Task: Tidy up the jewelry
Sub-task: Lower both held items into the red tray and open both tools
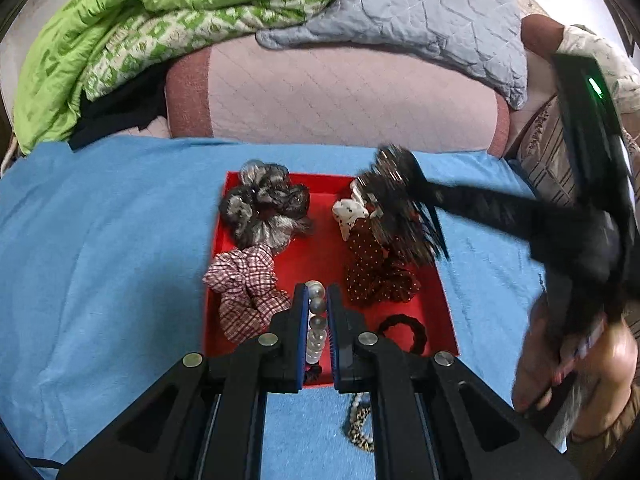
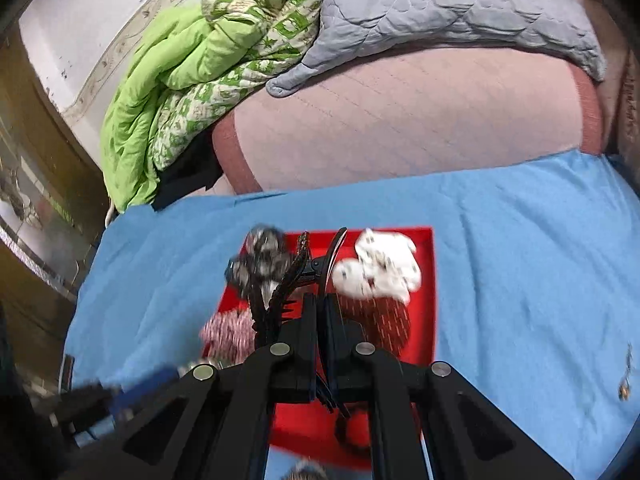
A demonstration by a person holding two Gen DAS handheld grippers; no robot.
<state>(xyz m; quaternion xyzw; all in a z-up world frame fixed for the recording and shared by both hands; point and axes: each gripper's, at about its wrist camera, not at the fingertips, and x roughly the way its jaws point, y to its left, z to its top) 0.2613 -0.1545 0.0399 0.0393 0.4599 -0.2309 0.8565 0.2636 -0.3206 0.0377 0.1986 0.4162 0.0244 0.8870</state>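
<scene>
A red tray [image 1: 320, 252] lies on a blue cloth [image 1: 100, 240]. My left gripper [image 1: 318, 292] is shut on a pearl bead strand [image 1: 316, 320] and holds it over the tray's front edge. My right gripper [image 2: 320, 300] is shut on a black hair claw clip [image 2: 296, 276], held over the tray's right side; the clip also shows in the left wrist view [image 1: 400, 208]. In the tray lie a grey-black scrunchie [image 1: 264, 204], a checked scrunchie [image 1: 248, 288], a white spotted clip [image 1: 350, 212], a red dotted scrunchie [image 1: 376, 272] and a black hair tie [image 1: 402, 334].
A leopard-print beaded piece [image 1: 360, 424] lies on the blue cloth in front of the tray. A pink quilted cushion [image 1: 340, 96], a grey quilt [image 1: 420, 4] and a green blanket [image 1: 120, 20] are piled behind. A small trinket [image 2: 626, 380] lies at the far right.
</scene>
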